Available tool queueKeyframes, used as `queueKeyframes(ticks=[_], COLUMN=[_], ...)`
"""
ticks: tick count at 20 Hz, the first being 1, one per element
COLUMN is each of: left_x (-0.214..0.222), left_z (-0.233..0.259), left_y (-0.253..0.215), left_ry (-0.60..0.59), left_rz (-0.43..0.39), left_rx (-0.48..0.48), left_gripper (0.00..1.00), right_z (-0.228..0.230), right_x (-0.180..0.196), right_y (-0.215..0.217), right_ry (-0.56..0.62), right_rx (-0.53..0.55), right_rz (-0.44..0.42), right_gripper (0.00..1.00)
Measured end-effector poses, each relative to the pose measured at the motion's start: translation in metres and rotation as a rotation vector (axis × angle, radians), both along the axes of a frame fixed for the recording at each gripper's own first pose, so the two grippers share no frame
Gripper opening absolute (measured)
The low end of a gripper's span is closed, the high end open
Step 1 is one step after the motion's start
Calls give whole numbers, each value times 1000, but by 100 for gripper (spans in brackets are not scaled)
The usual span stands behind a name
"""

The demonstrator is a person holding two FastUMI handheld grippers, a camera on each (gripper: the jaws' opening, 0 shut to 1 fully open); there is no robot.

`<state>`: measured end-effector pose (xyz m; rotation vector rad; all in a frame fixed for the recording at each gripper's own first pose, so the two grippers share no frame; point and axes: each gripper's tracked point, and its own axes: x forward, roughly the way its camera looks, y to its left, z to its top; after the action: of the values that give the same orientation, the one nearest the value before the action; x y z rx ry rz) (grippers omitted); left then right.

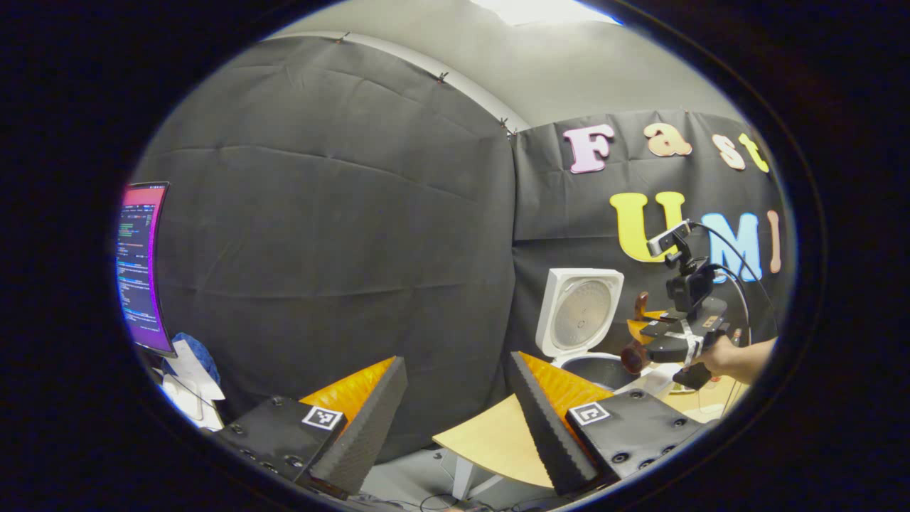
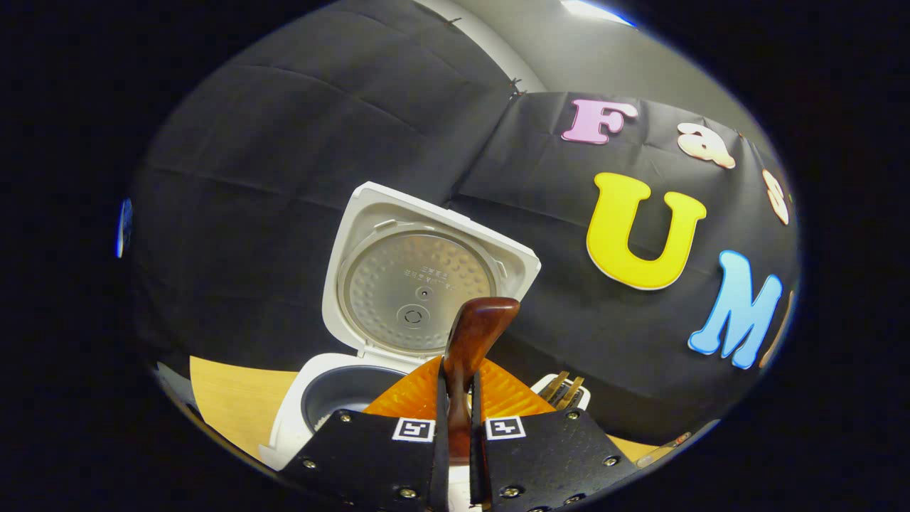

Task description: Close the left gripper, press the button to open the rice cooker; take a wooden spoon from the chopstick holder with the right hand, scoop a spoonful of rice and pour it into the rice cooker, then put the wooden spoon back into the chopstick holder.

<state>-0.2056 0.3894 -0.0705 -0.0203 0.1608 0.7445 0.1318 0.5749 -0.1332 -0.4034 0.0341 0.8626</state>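
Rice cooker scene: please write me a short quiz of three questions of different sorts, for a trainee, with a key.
1. True or false: the lid of the rice cooker stands open.
2. What does the right claw hold between its fingers? A) a pair of chopsticks B) the wooden spoon C) a cup
3. Fill the gap: in the left gripper view, the fingers of the left claw stand ____ with nothing between them.

Key:
1. True; its inner plate faces the camera above the pot.
2. B; both fingers press on the handle of the spoon.
3. apart; the claw is open, off the edge of the table.
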Motion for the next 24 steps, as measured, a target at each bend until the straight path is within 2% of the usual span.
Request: queueKeyframes(ticks=[1,3,8,12,16,24], left_x=[0,1,3,8,43,98], left_z=[-1,-1,1,7,18,40], left_y=[0,-1,-2,-10,-28,-81], left_ry=[-3,-8,-27,-50,-64,-83], left_rz=[-1,-4,-20,-51,-97,-225], left_rx=[-2,-6,-8,-10,-3,16], left_gripper=[100,100,100,99,99,96], right_z=[-2,-3,20,41,52,65], right_x=[1,0,7,19,27,34], right_y=[-2,-5,-27,-57,-91,-220], right_ry=[-4,72,395,547,599,593], right_rx=[-8,41,315,489,581,652], right_rz=[-2,-10,-92,-147,-196,-329], right_gripper=[12,12,12,12,12,12])
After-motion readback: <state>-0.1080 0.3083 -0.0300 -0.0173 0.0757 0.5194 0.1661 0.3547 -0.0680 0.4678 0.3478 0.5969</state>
